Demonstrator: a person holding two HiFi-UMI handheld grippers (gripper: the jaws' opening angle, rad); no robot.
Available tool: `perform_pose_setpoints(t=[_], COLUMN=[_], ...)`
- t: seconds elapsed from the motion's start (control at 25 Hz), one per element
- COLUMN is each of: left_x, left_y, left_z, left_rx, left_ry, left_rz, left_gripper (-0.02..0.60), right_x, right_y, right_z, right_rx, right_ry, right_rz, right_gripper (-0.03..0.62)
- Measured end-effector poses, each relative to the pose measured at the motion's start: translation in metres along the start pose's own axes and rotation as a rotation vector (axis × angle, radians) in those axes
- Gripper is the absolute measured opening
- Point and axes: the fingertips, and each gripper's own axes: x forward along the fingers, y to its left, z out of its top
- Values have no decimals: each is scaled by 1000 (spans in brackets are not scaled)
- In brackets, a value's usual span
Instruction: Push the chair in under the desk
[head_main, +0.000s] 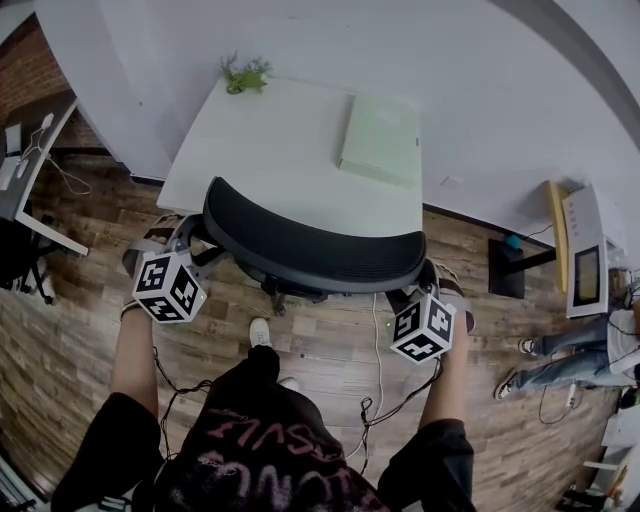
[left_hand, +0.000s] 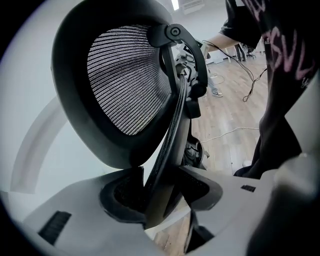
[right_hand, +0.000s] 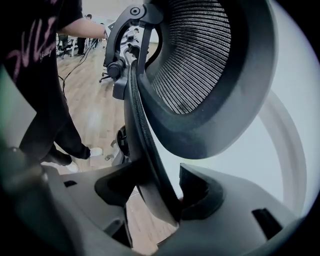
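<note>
A black mesh-backed office chair (head_main: 312, 250) stands at the front edge of the white desk (head_main: 280, 150), its backrest curving towards me and its seat hidden beneath. My left gripper (head_main: 192, 240) clamps the backrest's left rim. In the left gripper view, the gripper (left_hand: 162, 192) has both pads closed on the black rim of the chair (left_hand: 125, 75). My right gripper (head_main: 430, 278) grips the right rim. The right gripper view shows that gripper (right_hand: 160, 192) pinching the rim below the mesh of the chair (right_hand: 200, 55).
A pale green book (head_main: 380, 138) and a small plant (head_main: 245, 75) lie on the desk. Another desk (head_main: 25, 160) stands far left. Cables trail over the wooden floor (head_main: 330, 350). At the right are a white device (head_main: 585, 250) and a person's legs (head_main: 560, 365).
</note>
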Motion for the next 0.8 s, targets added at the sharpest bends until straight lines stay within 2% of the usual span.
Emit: perform_pose_setpoints(t=[0.24,0.44,0.8], left_x=[0,-2,-12], left_y=[0,0,-1], left_z=[-2,-2,0], left_rx=[2,-2,-18], left_ry=[8,10,13], left_rz=[7,48,108], left_gripper=[231,239,239], right_x=[-2,-8,-34], right_y=[2,1,2], right_z=[1,0,-1], right_rx=[-2,2,72], right_ry=[4,7,-44], right_rz=[-23,-79,-194], right_gripper=[267,267,267])
